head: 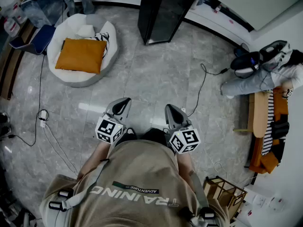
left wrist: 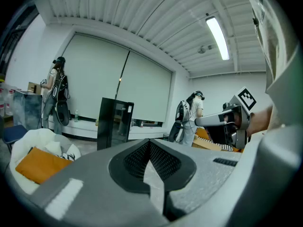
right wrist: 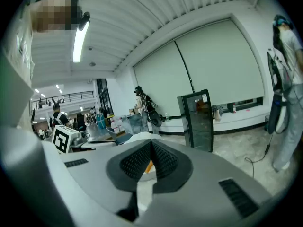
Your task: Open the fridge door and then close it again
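Note:
The fridge (head: 163,11) is a tall black cabinet with a glass door, and it stands shut at the far side of the grey marble floor. It also shows in the left gripper view as the fridge (left wrist: 113,122) and in the right gripper view as the fridge (right wrist: 199,119), well ahead of both grippers. My left gripper (head: 124,100) and right gripper (head: 169,108) are held close to my body, side by side, pointing toward it. The left gripper (left wrist: 149,143) is shut on nothing. The right gripper (right wrist: 151,143) is shut on nothing too.
A white round cushion bed (head: 102,63) with an orange pillow (head: 80,56) lies to the far left. Cables (head: 42,119) trail on the floor at left and a cord (head: 203,86) at right. A person (head: 265,70) is by a wooden bench (head: 259,112). A wooden crate (head: 225,193) is near my right.

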A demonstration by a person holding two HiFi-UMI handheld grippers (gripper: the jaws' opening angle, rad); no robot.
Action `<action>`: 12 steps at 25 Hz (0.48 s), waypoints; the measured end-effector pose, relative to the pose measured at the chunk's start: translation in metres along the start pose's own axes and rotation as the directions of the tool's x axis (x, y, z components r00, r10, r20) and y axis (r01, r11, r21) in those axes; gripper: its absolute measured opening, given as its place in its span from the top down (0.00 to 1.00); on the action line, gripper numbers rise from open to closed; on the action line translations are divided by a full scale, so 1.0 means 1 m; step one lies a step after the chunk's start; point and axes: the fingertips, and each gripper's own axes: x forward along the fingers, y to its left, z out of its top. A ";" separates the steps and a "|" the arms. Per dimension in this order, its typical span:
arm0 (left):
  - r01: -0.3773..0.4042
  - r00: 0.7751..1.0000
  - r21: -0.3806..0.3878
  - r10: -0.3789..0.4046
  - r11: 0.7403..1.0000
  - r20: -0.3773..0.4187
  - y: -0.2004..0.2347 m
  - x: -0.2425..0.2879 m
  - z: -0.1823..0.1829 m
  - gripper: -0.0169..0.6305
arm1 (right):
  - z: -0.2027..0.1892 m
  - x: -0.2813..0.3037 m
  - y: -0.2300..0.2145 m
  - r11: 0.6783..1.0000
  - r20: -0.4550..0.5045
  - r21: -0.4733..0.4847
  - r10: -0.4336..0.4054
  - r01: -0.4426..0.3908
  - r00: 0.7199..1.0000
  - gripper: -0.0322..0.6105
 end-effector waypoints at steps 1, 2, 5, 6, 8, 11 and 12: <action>0.002 1.000 -0.015 -0.002 1.000 0.000 0.006 0.000 0.000 0.99 | 0.003 0.006 0.004 1.000 -0.005 -0.028 0.004 -0.005 1.000 0.96; 0.005 1.000 -0.027 -0.005 1.000 0.000 0.012 0.000 0.000 0.99 | 0.005 0.011 0.006 0.999 -0.011 -0.052 0.009 -0.010 1.000 0.96; 0.017 1.000 -0.021 -0.017 1.000 0.008 0.023 0.008 0.006 0.99 | 0.006 0.029 0.003 0.997 -0.029 -0.079 0.021 -0.024 0.999 0.96; 0.017 1.000 -0.018 -0.017 1.000 0.009 0.027 0.012 0.007 0.99 | 0.004 0.034 0.000 0.997 -0.034 -0.073 0.025 -0.027 0.999 0.96; 0.009 1.000 -0.027 -0.009 1.000 0.002 0.035 0.019 0.004 0.99 | -0.004 0.044 -0.006 0.998 -0.043 -0.057 0.038 -0.040 0.998 0.96; -0.009 1.000 -0.038 0.008 0.999 -0.023 0.045 0.025 -0.005 0.99 | -0.014 0.057 -0.013 0.997 -0.050 -0.033 0.064 -0.065 0.997 0.96; -0.014 0.999 -0.031 0.013 0.999 -0.033 0.047 0.029 -0.006 0.99 | -0.017 0.062 -0.019 0.997 -0.049 -0.028 0.065 -0.066 0.997 0.96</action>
